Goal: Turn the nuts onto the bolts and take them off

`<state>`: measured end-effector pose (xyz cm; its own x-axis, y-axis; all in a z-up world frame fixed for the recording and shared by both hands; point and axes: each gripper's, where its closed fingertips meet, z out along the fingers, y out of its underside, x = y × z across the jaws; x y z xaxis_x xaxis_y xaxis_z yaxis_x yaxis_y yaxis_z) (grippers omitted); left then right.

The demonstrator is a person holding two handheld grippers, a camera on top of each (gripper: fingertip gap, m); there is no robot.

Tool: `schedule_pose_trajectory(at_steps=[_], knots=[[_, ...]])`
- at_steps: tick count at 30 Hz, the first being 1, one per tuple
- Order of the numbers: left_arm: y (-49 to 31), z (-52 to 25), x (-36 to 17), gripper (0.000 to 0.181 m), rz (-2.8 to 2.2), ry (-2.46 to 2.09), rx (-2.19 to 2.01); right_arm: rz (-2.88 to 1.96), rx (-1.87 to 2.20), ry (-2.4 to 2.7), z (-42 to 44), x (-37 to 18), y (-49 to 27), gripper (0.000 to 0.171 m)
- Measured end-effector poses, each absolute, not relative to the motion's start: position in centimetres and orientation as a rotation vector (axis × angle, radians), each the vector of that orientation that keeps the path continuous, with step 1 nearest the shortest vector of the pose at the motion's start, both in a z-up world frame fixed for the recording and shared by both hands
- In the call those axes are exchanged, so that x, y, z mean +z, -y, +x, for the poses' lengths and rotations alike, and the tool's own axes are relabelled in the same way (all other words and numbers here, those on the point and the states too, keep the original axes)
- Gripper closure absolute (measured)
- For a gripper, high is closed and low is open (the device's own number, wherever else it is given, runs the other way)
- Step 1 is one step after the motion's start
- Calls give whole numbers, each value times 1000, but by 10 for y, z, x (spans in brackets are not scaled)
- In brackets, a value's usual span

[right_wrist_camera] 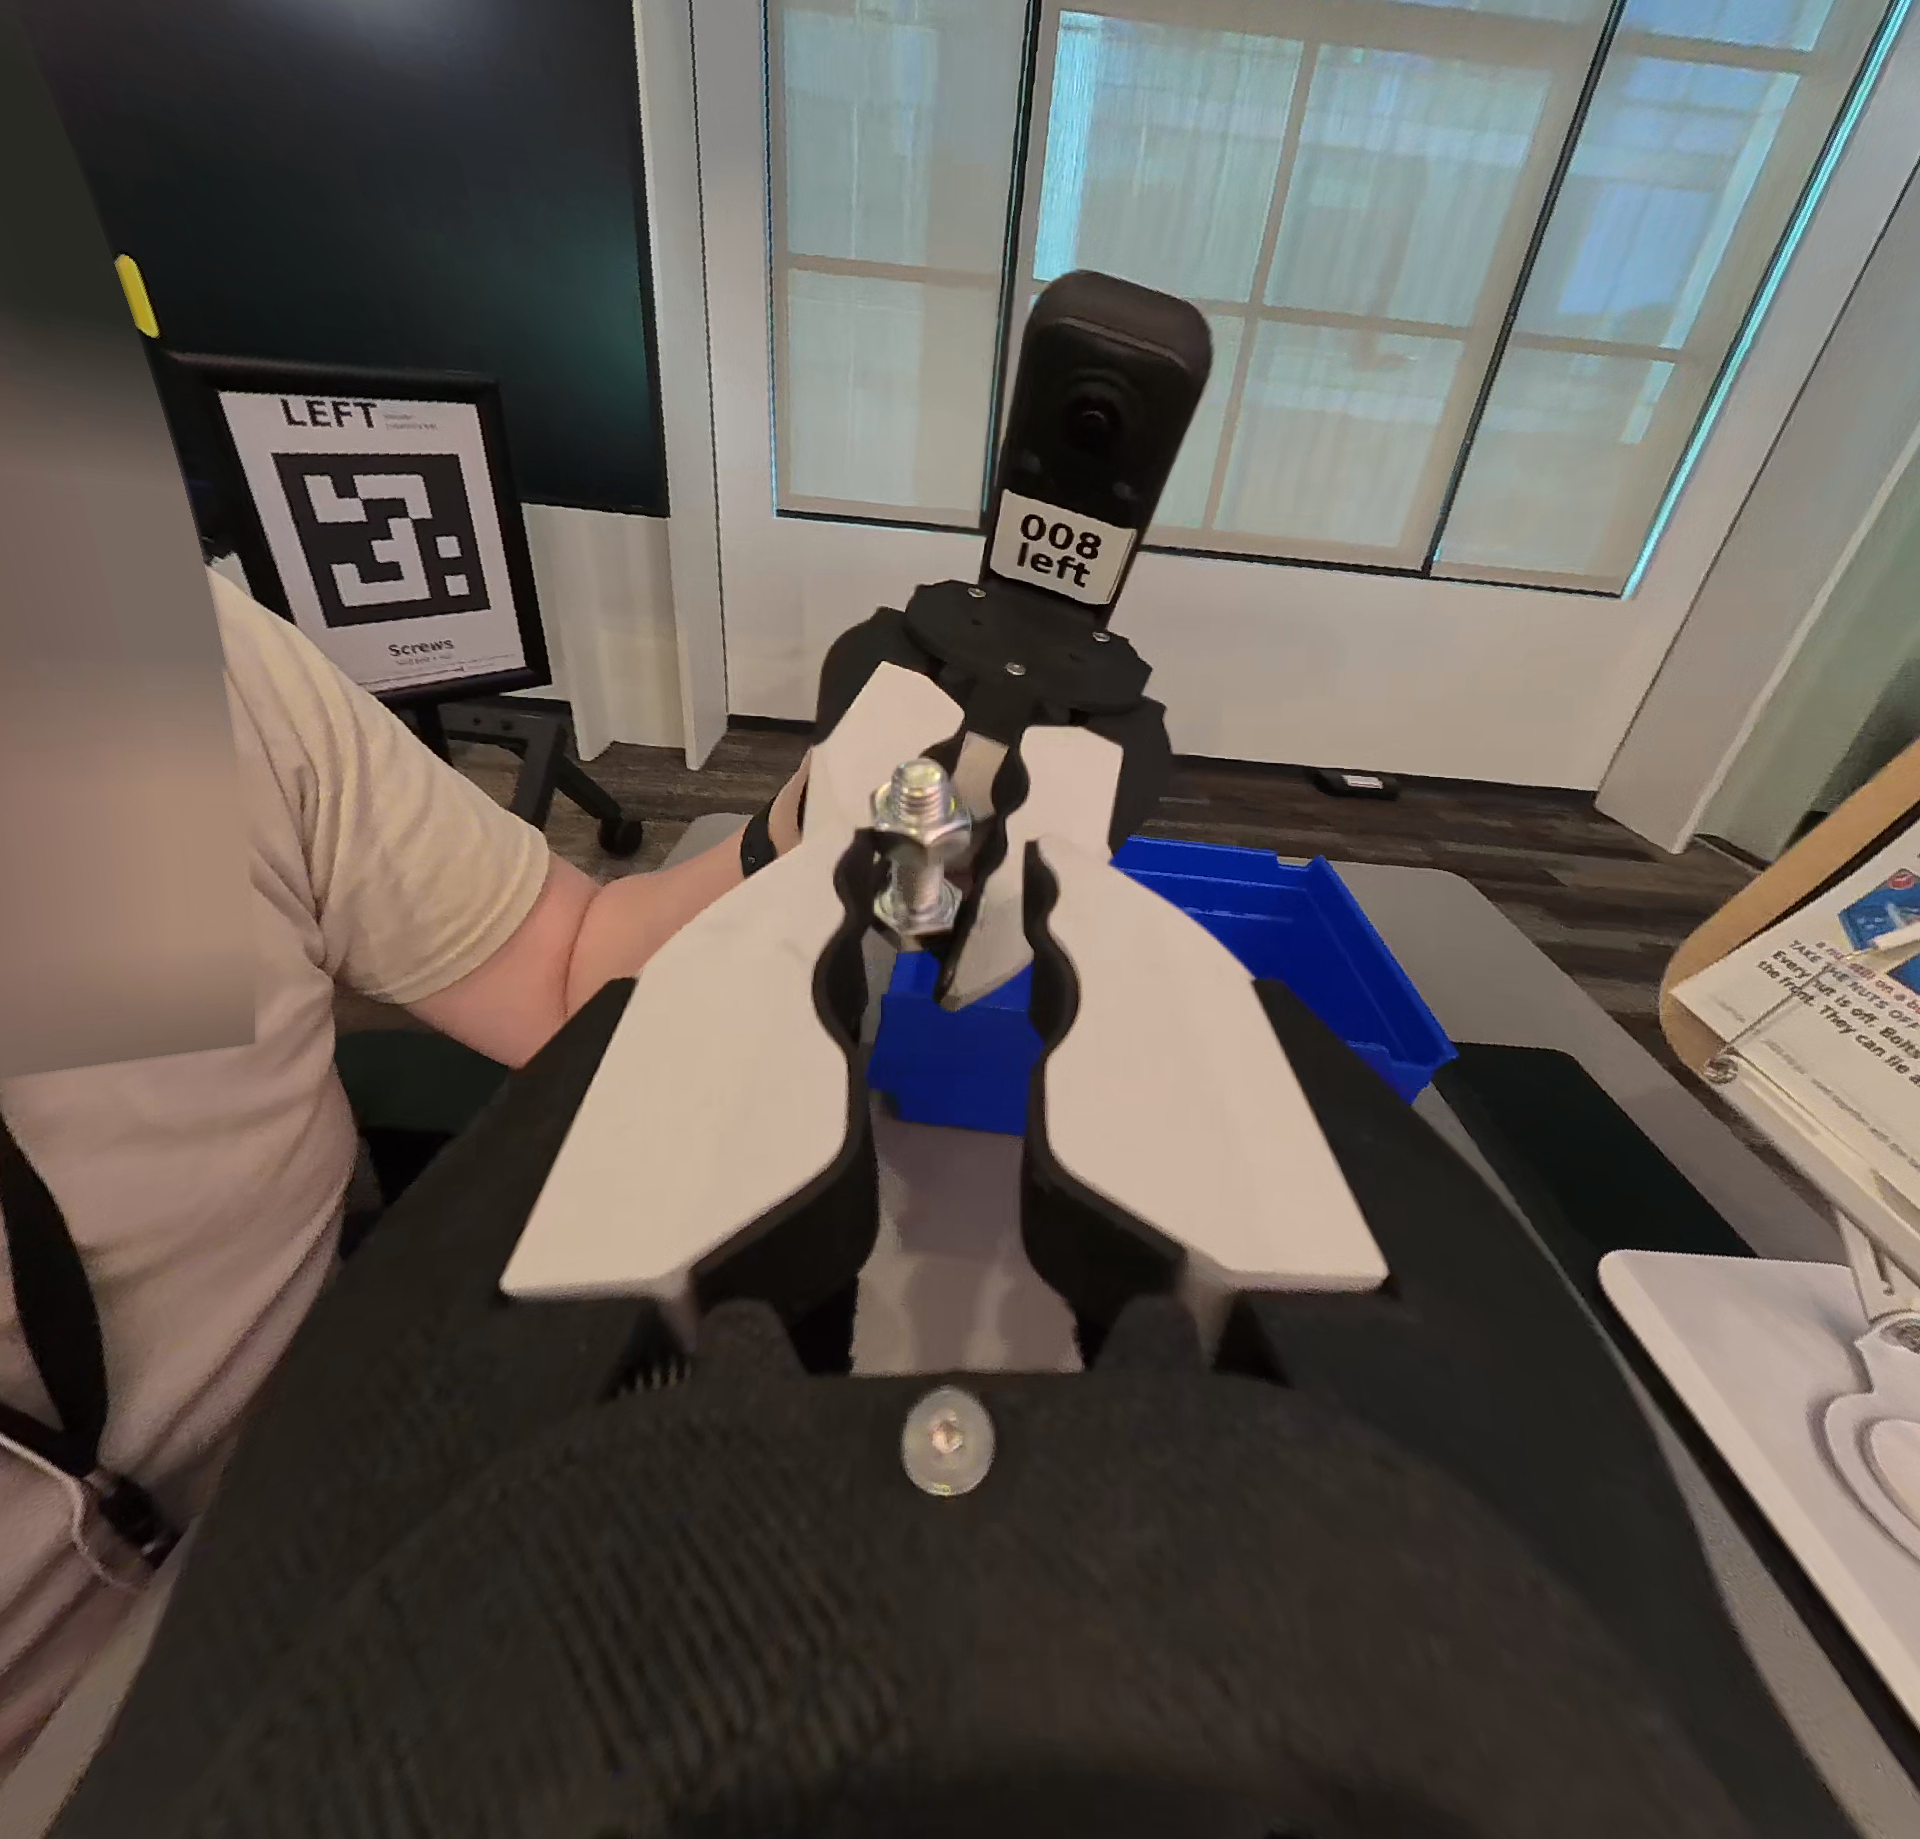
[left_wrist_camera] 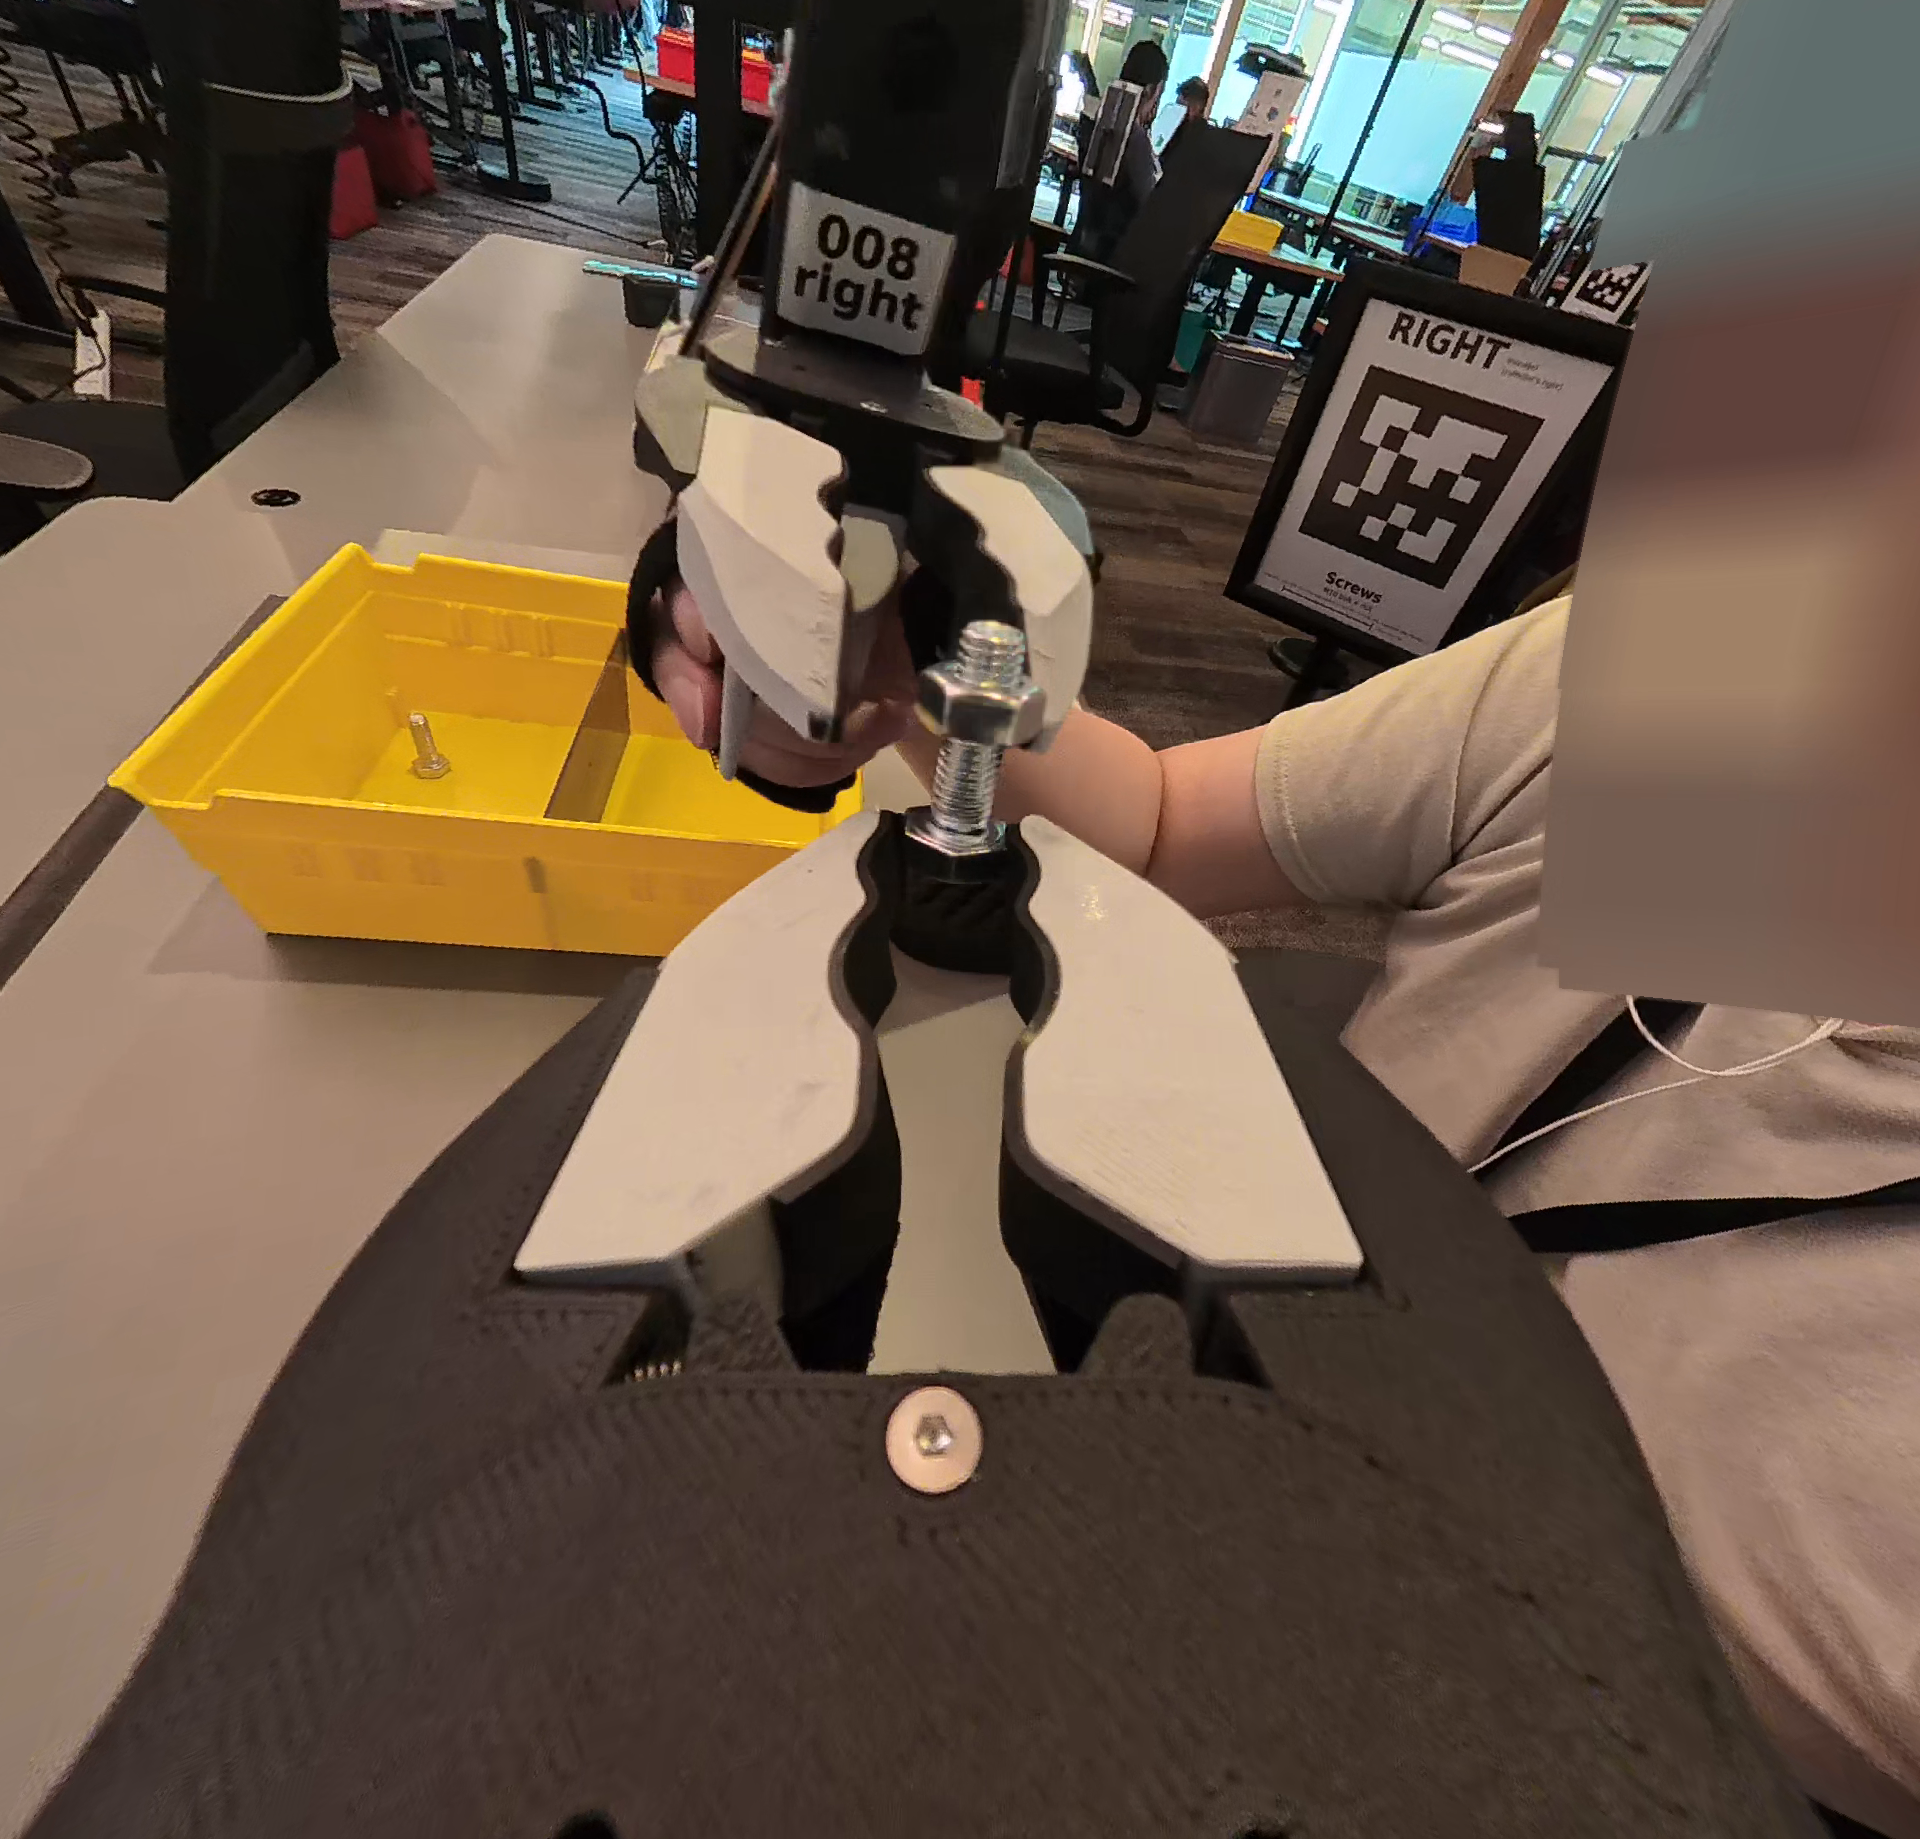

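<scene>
Left gripper [left_wrist_camera: 951, 839] pinches bolt [left_wrist_camera: 961, 781] by its head, shank upright.
Right gripper [left_wrist_camera: 935, 688] meets it from opposite, one finger touching the nut [left_wrist_camera: 980, 700] near the tip; grip unclear. Yellow bin [left_wrist_camera: 343, 833] beside.

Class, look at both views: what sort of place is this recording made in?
Probably an open-plan office or lab workspace: rows of desks, office chairs, and framed marker boards on stands.

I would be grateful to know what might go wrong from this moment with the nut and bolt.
The left hand-held gripper pinches only the bolt head, so the bolt may tip or slip. The right hand-held gripper touches the nut mainly with one fingertip; it could lose the nut, which might miss the yellow bin.
</scene>
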<state>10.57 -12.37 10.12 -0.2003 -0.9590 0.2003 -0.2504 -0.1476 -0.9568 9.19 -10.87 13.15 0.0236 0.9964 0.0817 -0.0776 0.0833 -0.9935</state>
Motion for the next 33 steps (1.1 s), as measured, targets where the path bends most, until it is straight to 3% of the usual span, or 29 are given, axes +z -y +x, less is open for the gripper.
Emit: schedule_pose_trajectory(at_steps=[33], knots=[[129,102,106,163,-1387,-1483,-1377,-1050,1232,1177,92,139,120,141]])
